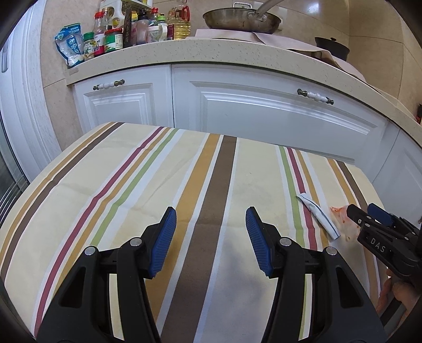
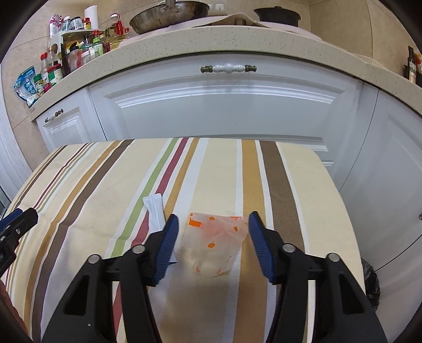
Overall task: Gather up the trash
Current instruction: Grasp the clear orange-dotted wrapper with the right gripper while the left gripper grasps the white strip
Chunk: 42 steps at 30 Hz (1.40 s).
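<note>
A clear plastic wrapper with orange print (image 2: 216, 242) lies on the striped tablecloth (image 2: 92, 184). My right gripper (image 2: 213, 224) is open, its fingers on either side of the wrapper just above the cloth. A narrow white packet (image 2: 156, 211) lies just left of the wrapper, partly hidden by my left finger. In the left wrist view the white packet (image 1: 317, 216) and the wrapper (image 1: 343, 219) lie at the far right, with my right gripper (image 1: 369, 216) over them. My left gripper (image 1: 211, 224) is open and empty above the cloth (image 1: 105, 184).
White kitchen cabinets (image 2: 224, 110) stand close behind the table under a speckled counter (image 1: 211, 50) with bottles and jars (image 1: 118, 29), a pan (image 1: 241, 17) and a dark pot (image 2: 277, 14). A black bin bag (image 2: 372, 285) shows beside the table's right edge.
</note>
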{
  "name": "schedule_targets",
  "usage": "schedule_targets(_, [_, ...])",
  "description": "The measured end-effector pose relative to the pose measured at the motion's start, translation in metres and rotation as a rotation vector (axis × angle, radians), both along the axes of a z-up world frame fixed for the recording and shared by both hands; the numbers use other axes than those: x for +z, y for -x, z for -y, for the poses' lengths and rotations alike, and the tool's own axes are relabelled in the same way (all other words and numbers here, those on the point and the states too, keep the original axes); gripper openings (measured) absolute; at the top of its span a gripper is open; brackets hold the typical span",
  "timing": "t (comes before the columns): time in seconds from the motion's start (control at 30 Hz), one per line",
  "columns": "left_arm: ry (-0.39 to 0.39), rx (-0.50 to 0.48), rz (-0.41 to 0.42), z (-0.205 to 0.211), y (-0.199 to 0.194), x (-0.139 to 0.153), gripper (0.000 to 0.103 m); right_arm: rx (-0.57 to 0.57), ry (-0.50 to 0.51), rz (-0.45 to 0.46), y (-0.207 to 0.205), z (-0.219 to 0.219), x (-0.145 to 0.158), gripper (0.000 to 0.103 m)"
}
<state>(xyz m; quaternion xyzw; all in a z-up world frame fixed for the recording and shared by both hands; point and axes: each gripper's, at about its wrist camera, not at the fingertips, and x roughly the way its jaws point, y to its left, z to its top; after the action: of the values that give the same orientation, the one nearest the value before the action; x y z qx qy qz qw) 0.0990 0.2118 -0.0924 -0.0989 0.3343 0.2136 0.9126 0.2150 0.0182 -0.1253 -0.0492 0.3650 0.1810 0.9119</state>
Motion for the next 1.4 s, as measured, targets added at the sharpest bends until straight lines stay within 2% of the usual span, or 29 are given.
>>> schedule_targets(0.03, [0.000,-0.003,-0.001,0.001,-0.001,-0.001,0.053,0.006,0.000,-0.008,-0.001,0.000,-0.001,0.044])
schedule_targets(0.17, [0.003,-0.015,-0.006,0.008,-0.003,-0.003,0.053,0.010,-0.006,-0.020,-0.002,0.001,-0.003,0.041])
schedule_targets(0.23, [0.001,-0.021,-0.007,0.011,-0.005,-0.004,0.053,0.015,-0.008,-0.026,-0.003,0.002,-0.003,0.034])
schedule_targets(0.47, [0.005,-0.052,-0.010,0.027,-0.011,-0.005,0.053,0.019,-0.023,-0.015,-0.001,0.005,-0.002,0.030])
schedule_targets(0.97, [-0.013,-0.168,-0.046,0.084,-0.050,-0.010,0.053,-0.042,0.002,0.103,0.015,0.049,0.027,0.029])
schedule_targets(1.27, [-0.006,-0.212,-0.095,0.115,-0.083,-0.021,0.054,-0.077,-0.025,0.112,0.021,0.080,0.028,0.029])
schedule_targets(1.33, [-0.014,-0.210,-0.103,0.119,-0.089,-0.024,0.058,-0.083,-0.033,0.106,0.020,0.085,0.027,0.029])
schedule_targets(1.4, [-0.012,-0.201,-0.111,0.119,-0.093,-0.027,0.058,-0.087,-0.039,0.103,0.020,0.089,0.025,0.029])
